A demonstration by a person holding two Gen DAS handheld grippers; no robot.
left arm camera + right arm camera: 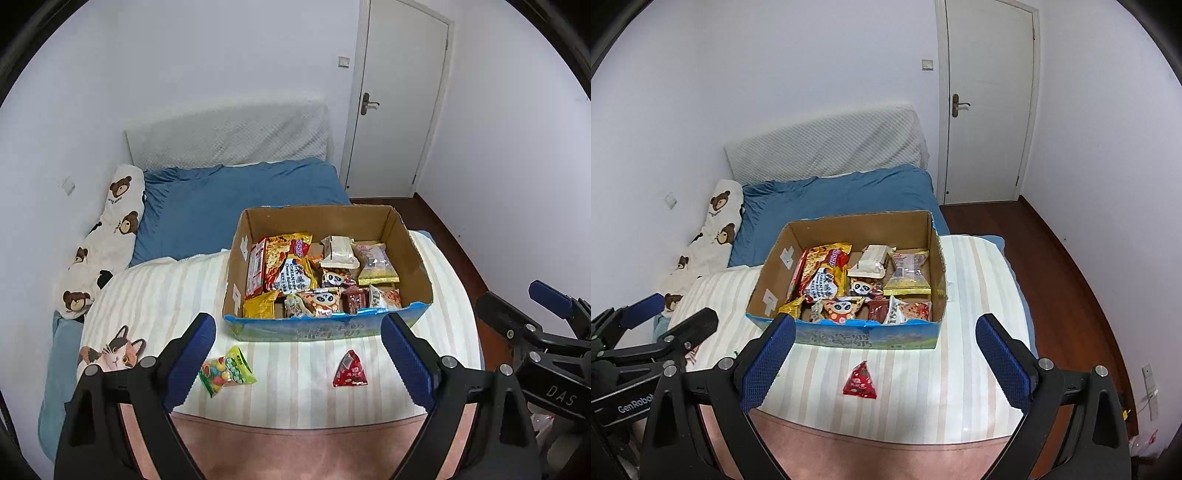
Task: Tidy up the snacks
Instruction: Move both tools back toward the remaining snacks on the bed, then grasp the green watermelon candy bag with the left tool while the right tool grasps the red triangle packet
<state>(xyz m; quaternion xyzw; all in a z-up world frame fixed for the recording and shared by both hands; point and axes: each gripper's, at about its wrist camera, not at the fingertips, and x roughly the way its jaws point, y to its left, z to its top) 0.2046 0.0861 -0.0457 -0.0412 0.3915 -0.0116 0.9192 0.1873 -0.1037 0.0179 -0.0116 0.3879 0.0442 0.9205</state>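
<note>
green candy bag (pixel 227 374) in left wrist view only, hidden in right wrist view

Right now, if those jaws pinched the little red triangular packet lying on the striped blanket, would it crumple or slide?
The small red triangular foil packet probably crinkles, its wrapper looking thin and glossy. It seems light, and the soft striped blanket may give beneath it. Its flat base makes rolling unlikely.

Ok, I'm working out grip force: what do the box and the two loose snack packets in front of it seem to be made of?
The box looks like corrugated cardboard: matte brown inside, a ragged torn rim and a printed blue front. The red triangular packet seems to be glossy plastic or foil film, with shine and creases. The green candy packet looks like thin shiny plastic film, partly clear, with coloured round sweets showing through.
</note>
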